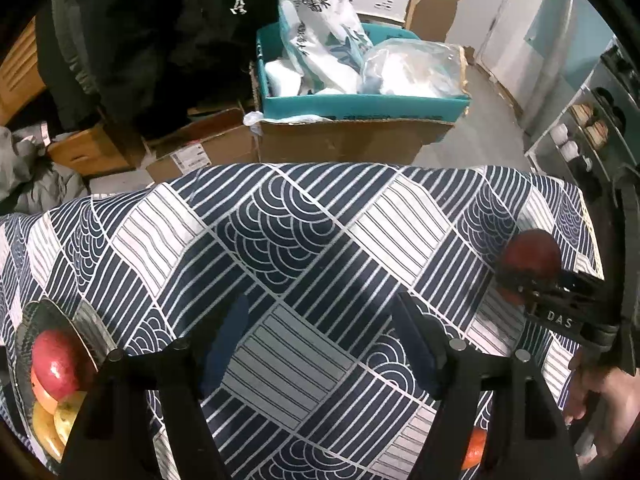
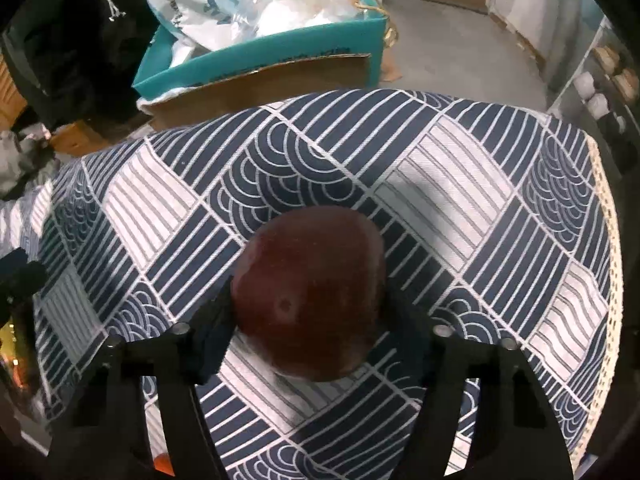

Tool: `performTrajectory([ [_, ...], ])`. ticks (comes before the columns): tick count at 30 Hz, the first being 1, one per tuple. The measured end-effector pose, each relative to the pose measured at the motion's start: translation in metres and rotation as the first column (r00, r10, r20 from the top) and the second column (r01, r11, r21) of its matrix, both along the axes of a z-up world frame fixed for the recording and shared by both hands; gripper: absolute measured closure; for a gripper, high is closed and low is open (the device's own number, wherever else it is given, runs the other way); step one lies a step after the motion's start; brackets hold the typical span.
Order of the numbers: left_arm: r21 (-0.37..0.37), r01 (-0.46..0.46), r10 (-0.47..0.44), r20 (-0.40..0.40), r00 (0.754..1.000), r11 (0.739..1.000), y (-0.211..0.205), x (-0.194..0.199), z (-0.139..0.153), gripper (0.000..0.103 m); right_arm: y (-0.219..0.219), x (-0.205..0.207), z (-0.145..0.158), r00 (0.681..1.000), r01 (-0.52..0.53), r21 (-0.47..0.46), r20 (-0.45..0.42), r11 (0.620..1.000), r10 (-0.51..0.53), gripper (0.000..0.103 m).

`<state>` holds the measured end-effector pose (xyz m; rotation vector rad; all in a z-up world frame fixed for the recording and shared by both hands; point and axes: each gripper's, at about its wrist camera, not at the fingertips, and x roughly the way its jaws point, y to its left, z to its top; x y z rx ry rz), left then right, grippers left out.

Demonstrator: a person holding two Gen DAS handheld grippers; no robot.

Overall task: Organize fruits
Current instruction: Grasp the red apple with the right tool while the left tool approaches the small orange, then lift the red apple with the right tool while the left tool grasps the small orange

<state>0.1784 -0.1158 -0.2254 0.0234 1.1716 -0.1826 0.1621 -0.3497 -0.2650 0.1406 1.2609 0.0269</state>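
Note:
My right gripper (image 2: 310, 300) is shut on a dark red apple (image 2: 310, 292) and holds it above the patterned tablecloth (image 2: 460, 184). The same apple (image 1: 532, 254) and right gripper (image 1: 536, 280) show at the right edge of the left wrist view. My left gripper (image 1: 320, 320) is open and empty over the middle of the cloth. A dark plate (image 1: 86, 320) at the lower left holds a red apple (image 1: 54, 364) and yellow-orange fruits (image 1: 60, 420). An orange fruit (image 1: 474, 448) lies on the cloth at the lower right, partly hidden by my finger.
Beyond the table's far edge stand a teal box (image 1: 360, 104) with white bags on a cardboard box (image 1: 340, 140), more cartons at the left, and a shelf (image 1: 580, 136) at the right. The table's right edge (image 2: 604, 208) is near the right gripper.

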Motion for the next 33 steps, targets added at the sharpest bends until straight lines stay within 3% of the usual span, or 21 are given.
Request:
performTrajectory([
  [10,-0.027,0.016,-0.016,-0.001,1.0,1.0,-0.005,-0.014,0.007,0.027,0.007,-0.018,0.009,0.999,-0.015,-0.023,0.047,1.0,0.016,0.036],
  [33,-0.077,0.117,-0.119,-0.023,0.993,0.99,-0.038,-0.093,0.013,0.022,-0.002,-0.118,0.055,0.995,0.049,-0.051,0.093,0.998,-0.044,0.036],
])
